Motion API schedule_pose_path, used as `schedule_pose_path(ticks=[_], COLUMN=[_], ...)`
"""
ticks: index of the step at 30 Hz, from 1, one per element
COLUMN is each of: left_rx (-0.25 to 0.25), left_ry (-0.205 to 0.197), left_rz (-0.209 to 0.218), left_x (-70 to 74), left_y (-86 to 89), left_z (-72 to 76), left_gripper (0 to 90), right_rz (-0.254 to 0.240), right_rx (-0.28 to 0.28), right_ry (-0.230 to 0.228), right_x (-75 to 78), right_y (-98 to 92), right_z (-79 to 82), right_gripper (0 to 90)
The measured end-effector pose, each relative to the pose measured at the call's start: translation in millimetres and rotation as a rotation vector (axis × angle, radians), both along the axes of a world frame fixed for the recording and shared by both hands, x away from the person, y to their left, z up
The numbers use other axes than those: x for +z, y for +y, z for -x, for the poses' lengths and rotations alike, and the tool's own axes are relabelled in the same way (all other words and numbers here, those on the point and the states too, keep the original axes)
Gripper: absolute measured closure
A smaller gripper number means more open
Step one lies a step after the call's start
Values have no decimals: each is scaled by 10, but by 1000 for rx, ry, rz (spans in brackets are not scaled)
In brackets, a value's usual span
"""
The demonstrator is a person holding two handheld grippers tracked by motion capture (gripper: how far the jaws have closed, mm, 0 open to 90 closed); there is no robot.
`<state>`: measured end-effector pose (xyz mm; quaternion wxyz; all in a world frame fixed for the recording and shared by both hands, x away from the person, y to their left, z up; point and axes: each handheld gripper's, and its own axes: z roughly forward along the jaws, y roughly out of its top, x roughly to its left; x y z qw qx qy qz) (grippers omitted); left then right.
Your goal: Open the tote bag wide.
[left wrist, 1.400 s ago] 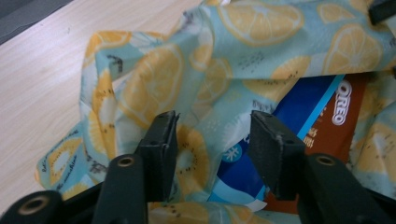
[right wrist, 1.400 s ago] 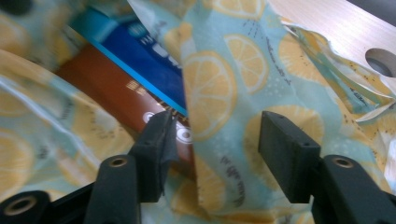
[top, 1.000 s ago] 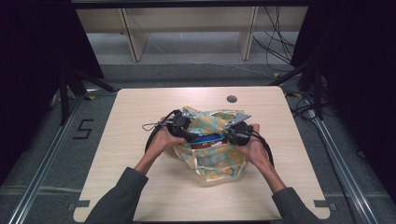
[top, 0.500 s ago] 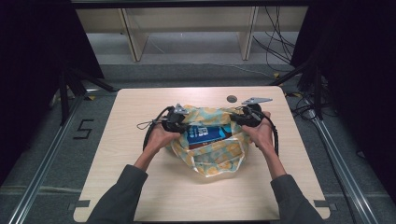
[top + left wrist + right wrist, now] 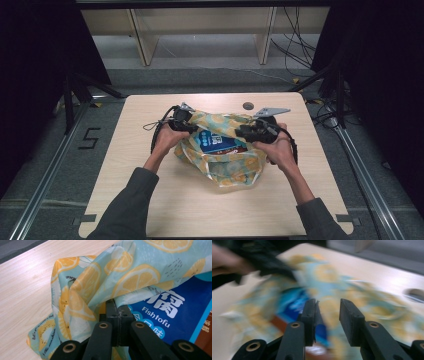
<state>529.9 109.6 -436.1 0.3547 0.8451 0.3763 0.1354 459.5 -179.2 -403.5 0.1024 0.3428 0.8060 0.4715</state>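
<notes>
A cloth bag (image 5: pixel 227 167) printed with lemon slices lies on the table, its mouth spread wide. Inside it is a blue "Fishtofu" packet (image 5: pixel 217 143). My left gripper (image 5: pixel 186 125) holds the bag's left rim; in the left gripper view its jaws (image 5: pixel 117 312) are shut on a fold of the cloth (image 5: pixel 100 280), with the packet (image 5: pixel 170 312) just beyond. My right gripper (image 5: pixel 245 131) is at the bag's right rim. Its jaws (image 5: pixel 327 307) have just been opening and stand apart with nothing pressed between them, over the blurred bag (image 5: pixel 367 300).
The wooden table (image 5: pixel 150 200) has a round cable hole (image 5: pixel 248 106) near its far edge, behind the bag. Pale shelving (image 5: pixel 200 30) and loose cables (image 5: pixel 300 45) lie on the floor beyond. Dark stands flank the table on both sides.
My two hands moved apart from the bag's middle and pulled its mouth open, which exposed more of the blue packet. The right gripper then eased back in toward the bag.
</notes>
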Motion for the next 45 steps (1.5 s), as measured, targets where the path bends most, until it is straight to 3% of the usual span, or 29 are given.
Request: schedule_pose_path(ticks=[1,2,3,6,7,9,11,14,16,17,20,22,23,27,29,30,31,32,35,39,42,45], left_rx=[11,6,6,7,13,10,15,18,42,47,58,95,113,159,122,112,95,91,45,-3,-10,-8], left_ry=[-4,6,17,29,17,20,32,40,36,35,24,20,32,57,69,72,74,62,76,90,64,48], left_rz=[4,1,5,8,8,6,14,11,23,33,21,34,41,45,34,42,41,42,17,-5,10,85], left_x=[1,12,20,47,45,54,59,47,43,42,49,26,0,-111,-97,-83,-53,-27,39,138,256,340], left_y=[-3,2,2,-1,-4,1,7,18,32,45,66,98,121,159,145,120,110,95,59,41,42,58], left_z=[4,0,-2,-9,-7,-16,-26,-50,-75,-90,-112,-158,-187,-254,-240,-223,-209,-186,-106,39,180,314], left_gripper=[895,895,895,894,893,893,892,892,892,894,896,897,897,895,873,829,773,755,668,532,450,409], right_rz=[0,5,14,43,55,86,108,152,146,134,126,139,136,161,157,142,143,140,83,32,10,23], right_rx=[38,88,106,182,208,226,253,260,267,302,364,404,405,443,440,413,424,400,364,294,232,144], right_ry=[41,34,57,68,74,75,60,10,12,-3,16,65,111,136,120,128,116,138,84,61,10,11], right_x=[-2,-32,-47,-134,-174,-235,-299,-357,-373,-387,-455,-528,-574,-682,-676,-652,-620,-570,-417,-163,-62,-38], right_y=[76,141,216,424,489,596,663,690,693,698,729,747,769,835,829,813,788,752,617,353,144,-20], right_z=[77,106,161,251,269,320,332,350,399,419,573,675,736,827,803,803,772,773,722,720,697,673], right_gripper=[661,646,635,618,617,623,688,900,900,900,900,900,900,900,895,836,777,731,682,629,607,593])
